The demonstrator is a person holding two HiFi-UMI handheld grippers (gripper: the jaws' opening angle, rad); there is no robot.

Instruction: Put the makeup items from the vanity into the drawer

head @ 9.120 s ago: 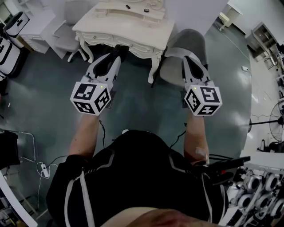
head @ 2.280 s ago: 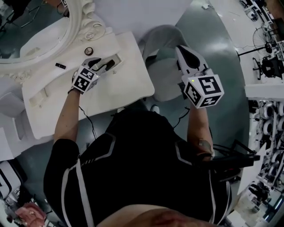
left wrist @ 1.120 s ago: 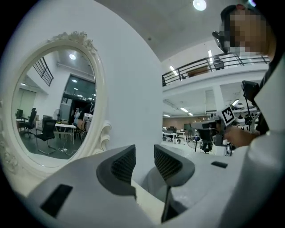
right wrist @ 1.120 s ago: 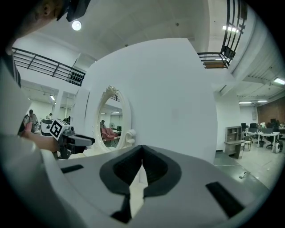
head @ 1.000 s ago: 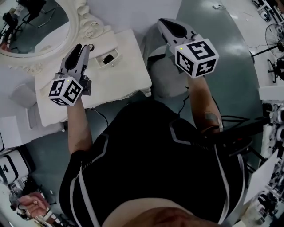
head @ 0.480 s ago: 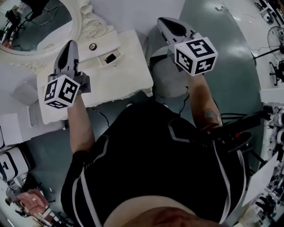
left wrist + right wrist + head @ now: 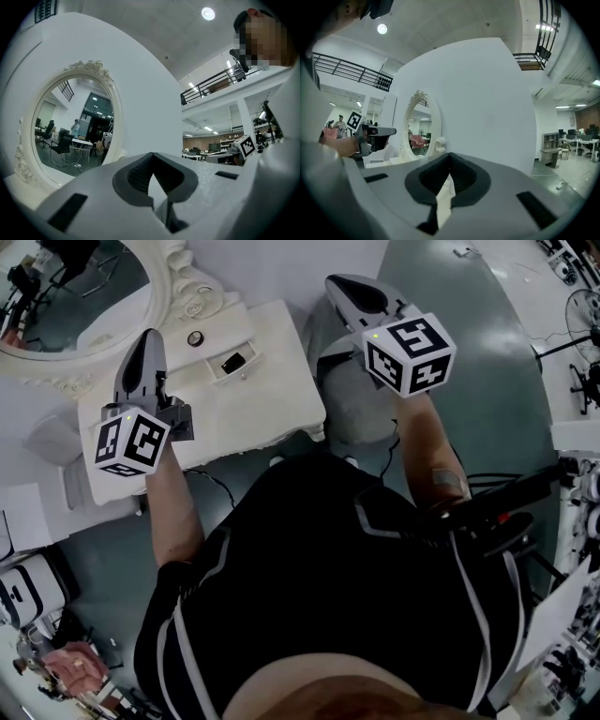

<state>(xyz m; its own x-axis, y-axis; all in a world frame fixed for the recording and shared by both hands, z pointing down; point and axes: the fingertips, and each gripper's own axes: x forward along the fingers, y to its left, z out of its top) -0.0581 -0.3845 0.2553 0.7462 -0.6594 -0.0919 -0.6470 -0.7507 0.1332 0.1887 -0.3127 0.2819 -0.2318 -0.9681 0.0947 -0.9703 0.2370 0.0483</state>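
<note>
My left gripper [image 7: 148, 336] hovers over the left part of the white vanity top [image 7: 267, 399], just below the mirror frame. Its jaws are shut [image 7: 152, 168] and I see nothing between them. To its right a small round compact [image 7: 195, 337] lies on the vanity. Beside that, a little open drawer [image 7: 246, 355] holds a dark item [image 7: 230, 362]. My right gripper [image 7: 342, 287] is raised over the grey stool [image 7: 342, 418], off the vanity's right edge, jaws shut [image 7: 449, 176] and empty.
An oval mirror [image 7: 75, 282] with an ornate white frame stands behind the vanity against a white wall. The grey stool sits tight against the vanity's right side. White furniture [image 7: 47, 442] stands on the left. Dark green floor surrounds everything.
My left gripper has moved left, away from the round compact and the drawer, and its jaws have come together. The right gripper has barely shifted.
</note>
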